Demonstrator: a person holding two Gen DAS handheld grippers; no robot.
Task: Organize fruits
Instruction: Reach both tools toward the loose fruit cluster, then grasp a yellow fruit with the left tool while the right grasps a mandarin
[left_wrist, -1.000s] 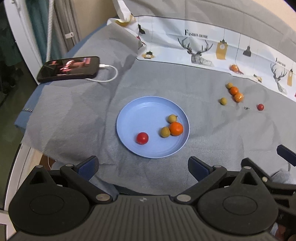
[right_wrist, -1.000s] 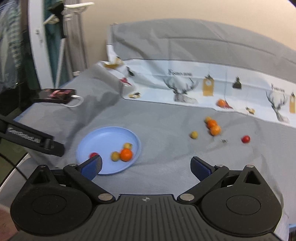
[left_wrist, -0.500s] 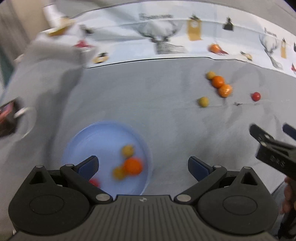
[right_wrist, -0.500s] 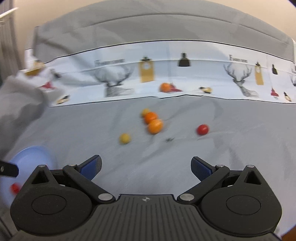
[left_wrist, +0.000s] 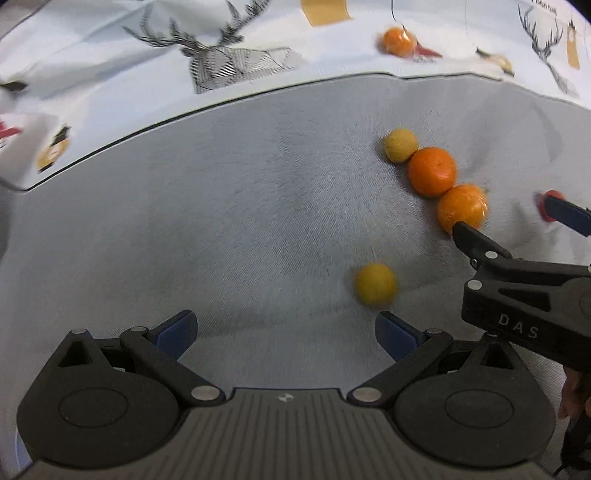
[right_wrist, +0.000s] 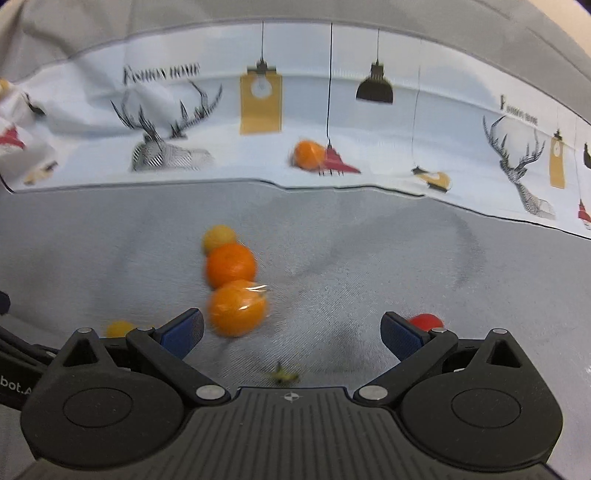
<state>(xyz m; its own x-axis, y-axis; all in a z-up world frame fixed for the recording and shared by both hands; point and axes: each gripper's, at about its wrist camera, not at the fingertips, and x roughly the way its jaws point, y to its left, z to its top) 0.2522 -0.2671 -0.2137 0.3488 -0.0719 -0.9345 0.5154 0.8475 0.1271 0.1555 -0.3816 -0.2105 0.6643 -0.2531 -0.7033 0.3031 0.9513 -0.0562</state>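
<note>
On the grey cloth (left_wrist: 221, 229) seen from the left wrist, the left gripper (left_wrist: 284, 328) hangs with its fingers wide and nothing between them. A small yellow fruit (left_wrist: 375, 283) lies just ahead of the right-hand finger (left_wrist: 397, 334). Further off, a second yellow fruit (left_wrist: 400, 145), a bare orange (left_wrist: 432, 171) and a wrapped orange (left_wrist: 461, 211) lie touching in a slanted row. The right gripper (left_wrist: 517, 221) comes in from the right edge, fingers spread, one tip just in front of the wrapped orange and the other partly covering a red fruit (left_wrist: 546, 205). Another orange (left_wrist: 397, 40) sits on the white deer-print band (left_wrist: 229, 55).

In the right wrist view, the fingers (right_wrist: 183, 332) are likewise wide and empty. The wrapped orange (right_wrist: 236, 308) lies just inside the left finger, the bare orange (right_wrist: 231, 266) and yellow fruit (right_wrist: 218, 237) touching behind it. The red fruit (right_wrist: 424, 321) peeks out behind the right finger (right_wrist: 400, 334). A small green stem (right_wrist: 282, 374) lies near the gripper body.
</note>
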